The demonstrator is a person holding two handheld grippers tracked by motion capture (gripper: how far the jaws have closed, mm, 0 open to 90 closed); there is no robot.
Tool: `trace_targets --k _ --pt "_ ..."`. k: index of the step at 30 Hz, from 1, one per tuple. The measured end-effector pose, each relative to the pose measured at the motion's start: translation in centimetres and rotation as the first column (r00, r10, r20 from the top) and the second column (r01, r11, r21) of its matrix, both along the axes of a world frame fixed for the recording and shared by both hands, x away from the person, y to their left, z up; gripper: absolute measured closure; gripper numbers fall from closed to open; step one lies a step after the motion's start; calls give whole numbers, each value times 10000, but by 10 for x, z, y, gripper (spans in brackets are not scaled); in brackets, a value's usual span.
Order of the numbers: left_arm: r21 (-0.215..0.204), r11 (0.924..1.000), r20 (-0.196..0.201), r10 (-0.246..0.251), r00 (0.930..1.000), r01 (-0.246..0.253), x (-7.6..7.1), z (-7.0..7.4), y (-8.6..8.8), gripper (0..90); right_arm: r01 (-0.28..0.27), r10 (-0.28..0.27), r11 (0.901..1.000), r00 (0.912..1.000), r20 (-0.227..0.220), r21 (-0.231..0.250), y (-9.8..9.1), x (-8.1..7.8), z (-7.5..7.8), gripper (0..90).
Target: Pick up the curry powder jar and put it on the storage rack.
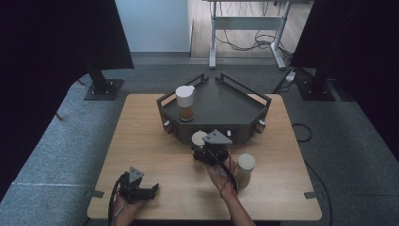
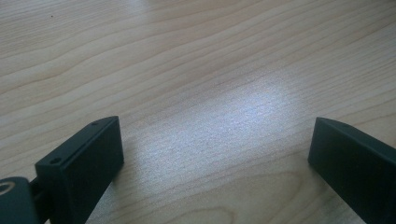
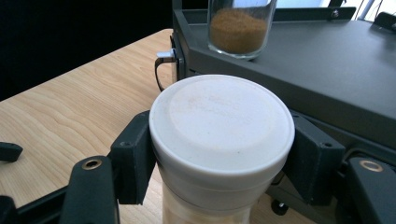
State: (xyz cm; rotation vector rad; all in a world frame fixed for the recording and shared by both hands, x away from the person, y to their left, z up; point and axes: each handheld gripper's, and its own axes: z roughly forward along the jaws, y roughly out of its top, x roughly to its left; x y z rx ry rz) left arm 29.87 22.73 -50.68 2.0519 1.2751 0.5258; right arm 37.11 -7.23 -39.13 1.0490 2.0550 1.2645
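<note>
A white-lidded clear jar (image 3: 219, 140) is clamped between the right gripper (image 1: 207, 149) jaws, just before the dark grey angular tray (image 1: 221, 106). The left gripper (image 2: 215, 163) is held open above the light wooden table (image 1: 155, 141).

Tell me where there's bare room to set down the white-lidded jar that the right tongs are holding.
The dark grey tray is bare right of its glass jar of brown powder. The wooden table is bare left of the tray. It is crowded at the front right, where the right tongs grip the white-lidded jar beside another pale jar.
</note>
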Motion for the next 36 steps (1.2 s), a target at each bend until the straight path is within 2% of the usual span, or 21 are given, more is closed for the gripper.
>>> trace_targets --k 9,26,36 --pt "7 10000 -14 3 10000 -3 0 0 0 28 -166 166 9999 9998 -68 -31 -8 2 19 329" --pt "38 10000 -58 22 10000 -21 0 0 0 28 -614 607 9979 9974 -376 -197 -13 11 44 329" --pt "25 10000 -49 23 10000 -23 0 0 0 28 -772 766 9967 9968 -237 -254 -15 15 60 328"
